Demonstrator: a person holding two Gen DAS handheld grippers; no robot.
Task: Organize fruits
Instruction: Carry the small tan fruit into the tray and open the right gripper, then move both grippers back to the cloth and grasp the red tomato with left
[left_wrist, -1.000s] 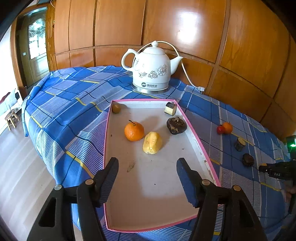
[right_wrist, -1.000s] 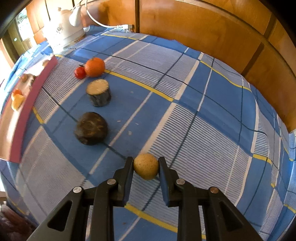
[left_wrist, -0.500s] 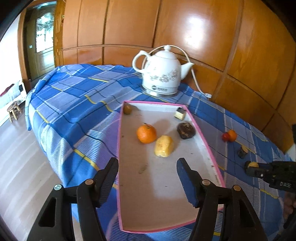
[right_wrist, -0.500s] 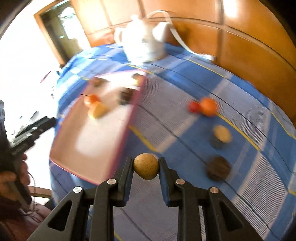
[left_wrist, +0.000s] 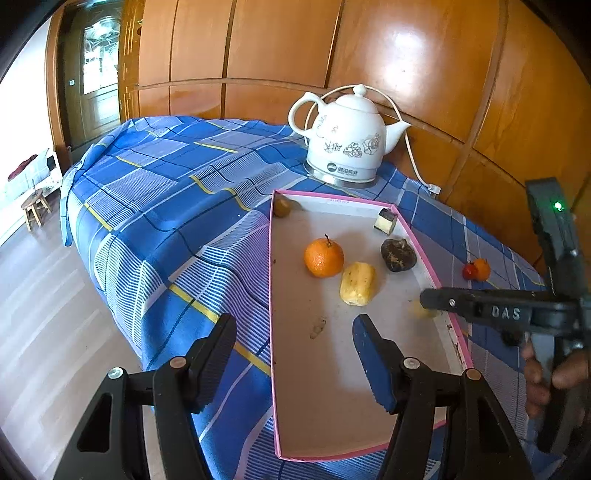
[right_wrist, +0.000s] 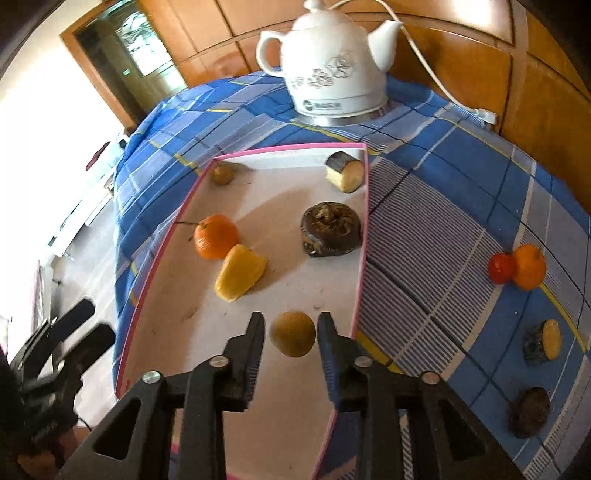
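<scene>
Releasing step: right hand-held gripper (right_wrist: 291, 332) hangs over the near right part of the pink tray (right_wrist: 360, 236), jaws opening, a small brown round fruit (right_wrist: 292, 333) between them with slim gaps showing on both sides, so the pads look clear of it. Cannot tell if the fruit already sits on the tray floor or is dropping.

Left hand-held gripper (left_wrist: 295, 350) stands about half wide and empty, over the tray's near left edge.

Already in the tray: orange (right_wrist: 216, 236), yellow piece (right_wrist: 240, 272), dark fruit (right_wrist: 330, 229), cut chunk (right_wrist: 345, 171), small brown fruit (right_wrist: 222, 173) in the far corner.

Left on the blue checked cloth (right_wrist: 424, 221), right of the tray: red fruit (right_wrist: 500, 268) touching a second orange (right_wrist: 529, 266), a cut stub (right_wrist: 543, 341), a dark lump (right_wrist: 529, 411).

Next, likely: open fully, lift clear without nudging the fruit, then swing right for one of the four outside pieces.
</scene>
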